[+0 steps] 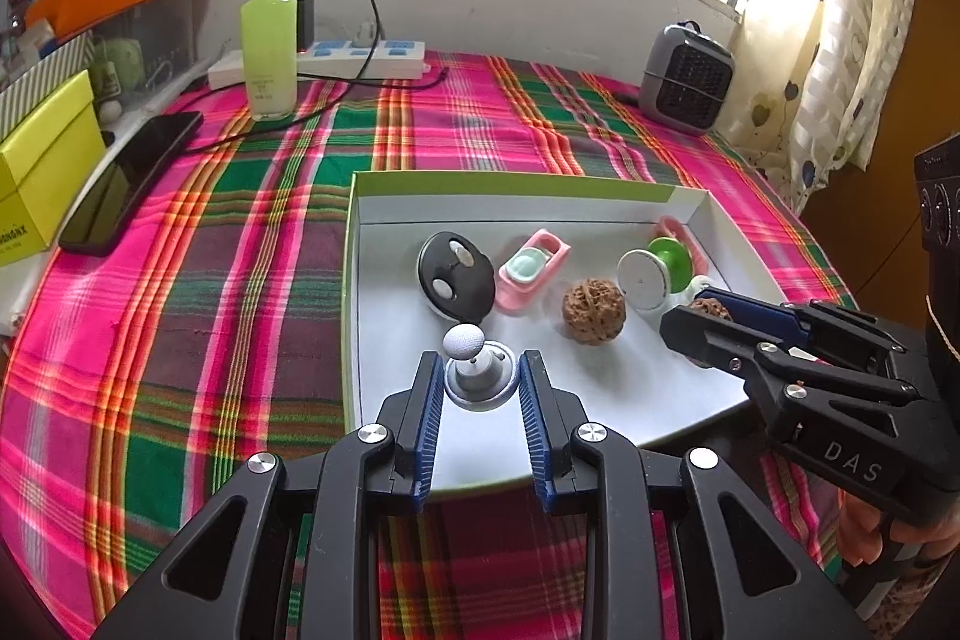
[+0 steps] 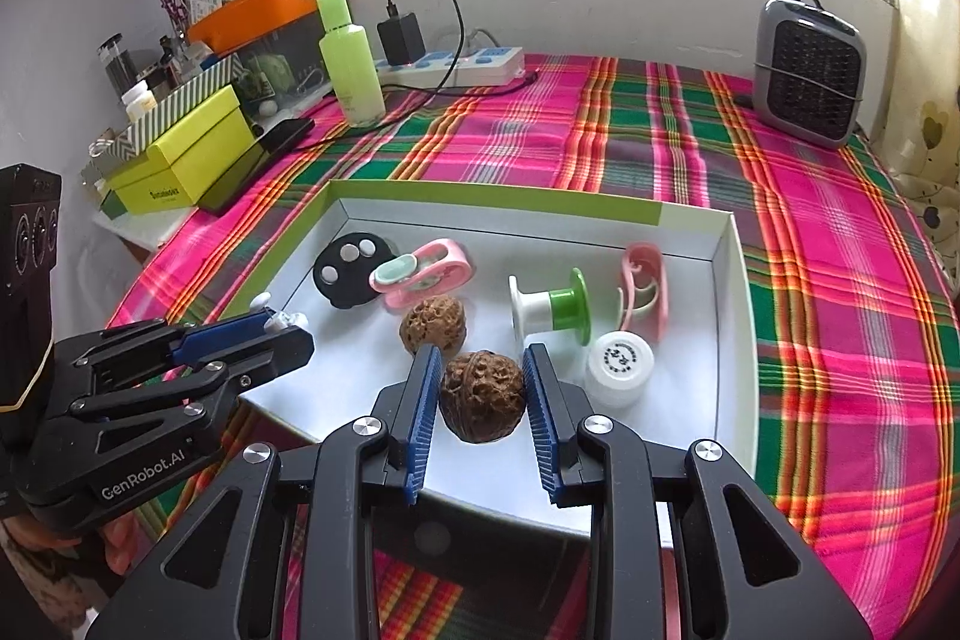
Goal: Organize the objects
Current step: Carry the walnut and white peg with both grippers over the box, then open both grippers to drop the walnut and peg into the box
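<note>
Left wrist view: nearest the lens, the left hand-held gripper [image 1: 481, 370] sits with jaws spread either side of a small silver knob piece [image 1: 478, 377] topped by a white ball. Pads look close to its base but not pressed on it, so released, as I judge. It lies at the near edge of the white tray [image 1: 384, 205] on the plaid-covered desk [image 1: 180, 280]. The piece looks hard, smooth and light — likely to slip; take it low on the round base, not the ball.

Right wrist view: the right hand-held gripper [image 2: 478, 388] straddles a brown walnut [image 2: 482, 396] in the tray's near part, a gap showing on each side — open, not grasping. A second walnut [image 2: 433, 325] lies just behind it. The shell is rigid, ridged and light, so the ribbed pads should bite well across its widest middle.
</note>
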Demonstrator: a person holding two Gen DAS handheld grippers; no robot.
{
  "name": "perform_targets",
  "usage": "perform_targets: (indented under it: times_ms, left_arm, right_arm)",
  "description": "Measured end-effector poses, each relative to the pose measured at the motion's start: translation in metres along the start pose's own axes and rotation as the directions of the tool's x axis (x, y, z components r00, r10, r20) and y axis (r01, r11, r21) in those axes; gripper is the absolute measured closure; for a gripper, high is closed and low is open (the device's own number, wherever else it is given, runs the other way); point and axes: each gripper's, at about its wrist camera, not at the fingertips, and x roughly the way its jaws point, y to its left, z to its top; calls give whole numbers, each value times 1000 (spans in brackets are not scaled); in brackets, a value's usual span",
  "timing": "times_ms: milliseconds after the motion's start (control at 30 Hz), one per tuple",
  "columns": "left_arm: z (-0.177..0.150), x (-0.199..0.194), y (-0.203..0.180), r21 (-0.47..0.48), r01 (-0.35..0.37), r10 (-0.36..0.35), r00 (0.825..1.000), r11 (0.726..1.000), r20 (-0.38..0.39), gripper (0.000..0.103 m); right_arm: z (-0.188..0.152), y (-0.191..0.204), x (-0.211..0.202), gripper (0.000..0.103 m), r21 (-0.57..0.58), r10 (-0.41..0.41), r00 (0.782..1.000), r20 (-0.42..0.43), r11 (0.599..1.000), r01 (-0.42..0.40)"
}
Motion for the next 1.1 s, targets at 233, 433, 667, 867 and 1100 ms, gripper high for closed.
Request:
perform_targets:
  times_ms: [233,433,667,867,1100]
  left_arm:
    - [3,10,1,8,1,-1,1000,1000,-9,79]
    - [7,14,0,17,-6,6,1000,1000,-10,79]
    - [10,18,-4,31,-15,15,1000,999,-4,79]
    - [13,22,-6,39,-20,20,1000,999,-2,79]
    - [16,26,-7,48,-31,31,999,998,5,79]
  right_arm:
    - [1,2,14,73,-9,4,1000,-29,1000,-5]
    - [3,1,21,73,-18,1,999,-42,1000,-2]
    - [5,0,25,73,-25,-15,999,-43,1000,14]
    - [8,-1,28,73,-20,-31,999,-38,999,30]
    - [9,-2,31,73,-19,-46,998,-34,999,45]
